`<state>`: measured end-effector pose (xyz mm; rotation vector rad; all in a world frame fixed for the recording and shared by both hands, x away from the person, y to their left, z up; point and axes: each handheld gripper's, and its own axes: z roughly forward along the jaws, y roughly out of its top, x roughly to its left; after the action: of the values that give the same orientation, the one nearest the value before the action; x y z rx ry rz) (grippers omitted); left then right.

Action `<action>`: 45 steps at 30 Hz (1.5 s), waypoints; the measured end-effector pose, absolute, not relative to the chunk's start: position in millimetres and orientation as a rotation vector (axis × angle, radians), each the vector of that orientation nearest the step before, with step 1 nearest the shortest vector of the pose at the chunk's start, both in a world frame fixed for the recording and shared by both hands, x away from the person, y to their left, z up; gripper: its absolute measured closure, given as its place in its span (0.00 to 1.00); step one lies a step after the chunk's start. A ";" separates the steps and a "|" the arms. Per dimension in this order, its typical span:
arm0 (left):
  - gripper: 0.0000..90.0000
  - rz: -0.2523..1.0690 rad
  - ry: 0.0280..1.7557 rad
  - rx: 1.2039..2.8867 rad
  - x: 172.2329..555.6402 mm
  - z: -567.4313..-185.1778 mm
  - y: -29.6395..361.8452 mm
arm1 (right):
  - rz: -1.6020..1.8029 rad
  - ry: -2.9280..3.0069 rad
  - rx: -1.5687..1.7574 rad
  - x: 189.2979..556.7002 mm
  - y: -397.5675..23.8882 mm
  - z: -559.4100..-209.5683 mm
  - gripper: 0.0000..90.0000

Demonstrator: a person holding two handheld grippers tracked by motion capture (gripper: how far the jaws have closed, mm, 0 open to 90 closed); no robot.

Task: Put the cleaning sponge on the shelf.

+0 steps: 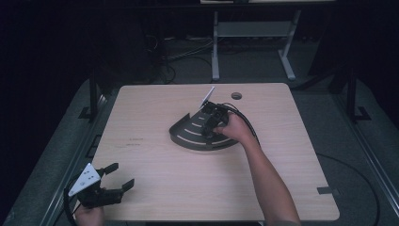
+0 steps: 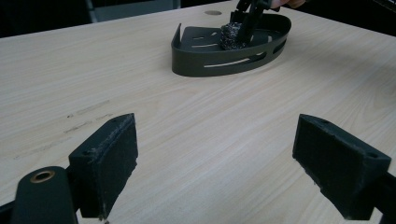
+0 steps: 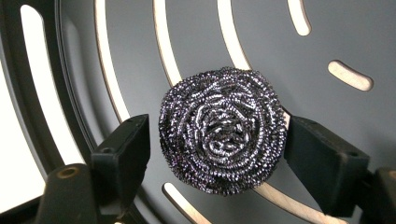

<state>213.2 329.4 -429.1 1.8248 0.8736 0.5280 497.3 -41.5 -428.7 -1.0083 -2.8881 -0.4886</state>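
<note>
Left gripper sits at the near left corner of the table, jaws spread wide, nothing between them. From its own view only bare wood lies ahead of the pads; the rack stands well beyond them, slightly right of centre, with no obstacle in the path.

Right gripper points down into the rack, near the table centre. Its jaws are parted about the steel-wool scourer: the scourer lies between them on the rack floor. A dark gap separates the left pad from the wool; the right pad stands just at the wool's edge, contact there cannot be told. No firm squeeze visible. Rack wall curves round to the left of this gripper's left pad.

Count: one rack, one scourer, two grippers, one table. One round hole in the tabletop, beyond the right gripper.

View differences: the high view shows the rack's fan outline and the person's right hand over it. Left gripper view shows the scourer as a small grey lump inside the rack wall. Right gripper view gives the coiled texture and the floor slots with wood showing through.
</note>
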 end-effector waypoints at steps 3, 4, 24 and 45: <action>0.15 0.528 0.874 1.825 213.3 -429.1 329.6 | -0.495 -2.887 -1.009 495.6 -42.5 -427.9 0.23; 0.15 0.527 0.875 1.824 213.3 -429.1 329.5 | -0.492 -2.889 -1.007 495.3 -42.9 -427.5 0.22; 0.15 0.530 0.875 1.825 213.5 -428.6 328.4 | -0.539 -2.895 -0.983 488.3 -47.2 -412.9 0.22; 0.15 0.523 0.867 1.832 213.6 -429.2 326.2 | -0.589 -2.915 -0.952 462.6 -67.0 -394.5 0.20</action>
<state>213.6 326.2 -429.2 1.8322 0.8672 0.5230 462.6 -67.0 -394.5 -0.9517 -2.9153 -0.5890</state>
